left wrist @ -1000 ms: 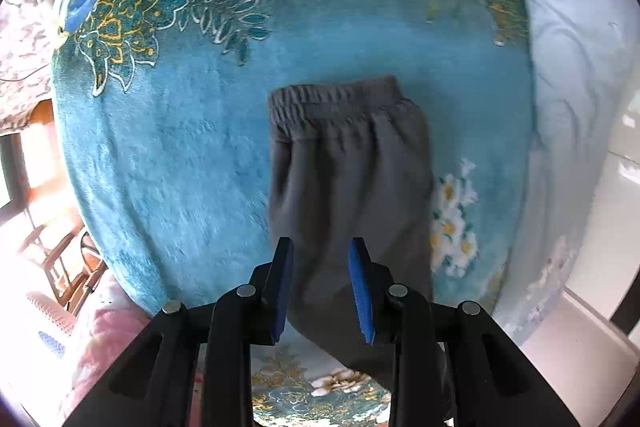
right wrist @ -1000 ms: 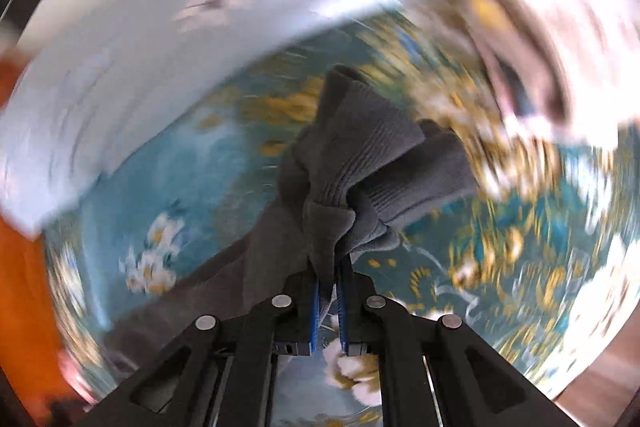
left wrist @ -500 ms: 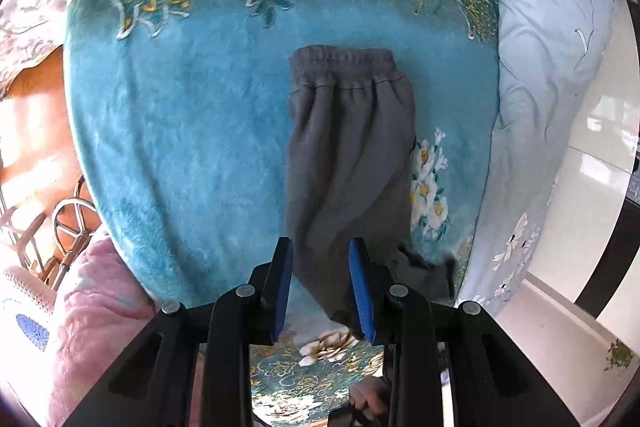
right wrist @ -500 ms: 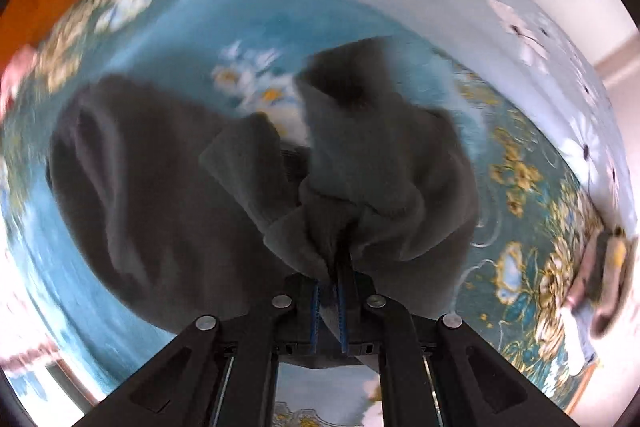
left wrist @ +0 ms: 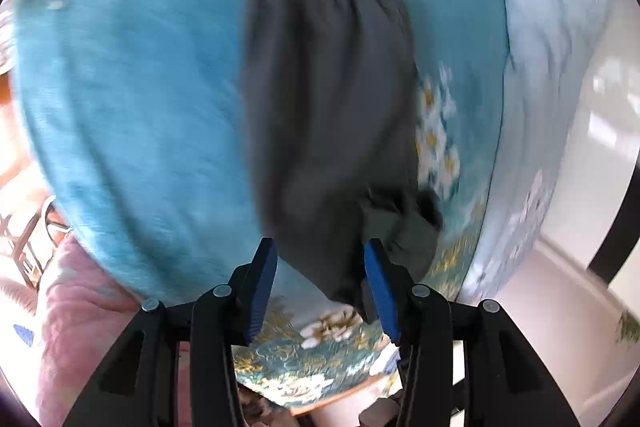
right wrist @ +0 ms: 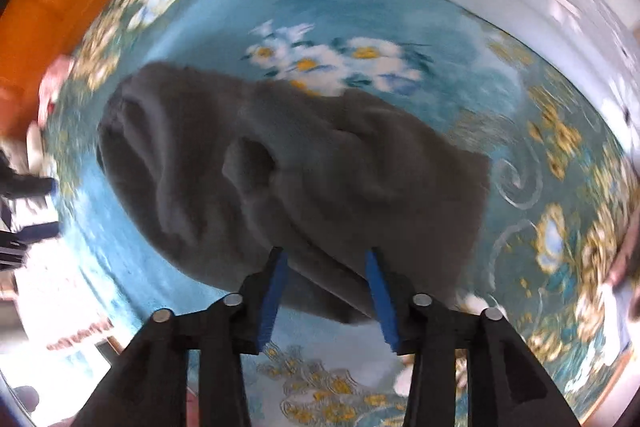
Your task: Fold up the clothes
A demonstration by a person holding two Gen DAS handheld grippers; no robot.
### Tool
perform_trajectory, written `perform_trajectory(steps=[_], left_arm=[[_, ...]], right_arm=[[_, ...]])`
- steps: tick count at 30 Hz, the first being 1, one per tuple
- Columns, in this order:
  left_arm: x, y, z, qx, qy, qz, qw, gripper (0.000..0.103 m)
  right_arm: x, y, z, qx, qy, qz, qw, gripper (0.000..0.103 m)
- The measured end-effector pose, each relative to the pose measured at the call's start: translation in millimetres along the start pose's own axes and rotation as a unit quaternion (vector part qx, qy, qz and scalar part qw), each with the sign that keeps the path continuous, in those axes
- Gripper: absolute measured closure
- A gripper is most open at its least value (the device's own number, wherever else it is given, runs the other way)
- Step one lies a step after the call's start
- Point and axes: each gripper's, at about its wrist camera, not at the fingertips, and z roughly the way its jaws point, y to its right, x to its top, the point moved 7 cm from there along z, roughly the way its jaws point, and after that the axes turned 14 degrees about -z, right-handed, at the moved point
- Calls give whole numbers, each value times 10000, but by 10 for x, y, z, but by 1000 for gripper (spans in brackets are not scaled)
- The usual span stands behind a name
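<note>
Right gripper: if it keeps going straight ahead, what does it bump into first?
Most likely the gray pants. The right gripper is open with the cloth right in front of its fingertips, lying on the blue flowery blanket. The picture is blurry, so the gap is unclear.

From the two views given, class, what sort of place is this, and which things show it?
Probably a bedroom at home. A plush teal blanket with a flower print covers what looks like a bed, pale blue flowered bedding lies beside it, and grey sweatpants lie on the blanket for folding.
</note>
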Motion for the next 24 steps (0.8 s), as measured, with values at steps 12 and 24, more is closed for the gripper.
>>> perform_trajectory(steps=[12,24], left_arm=[[-435,777,1186,18,-820,1019,9914,28],[-557,995,1603,761,-485,1562,9836,64]], right_arm=[[-499,704,-185,-331,-594,576,9960,53],[-481,717,-81,-275,-822,487,9950,53]])
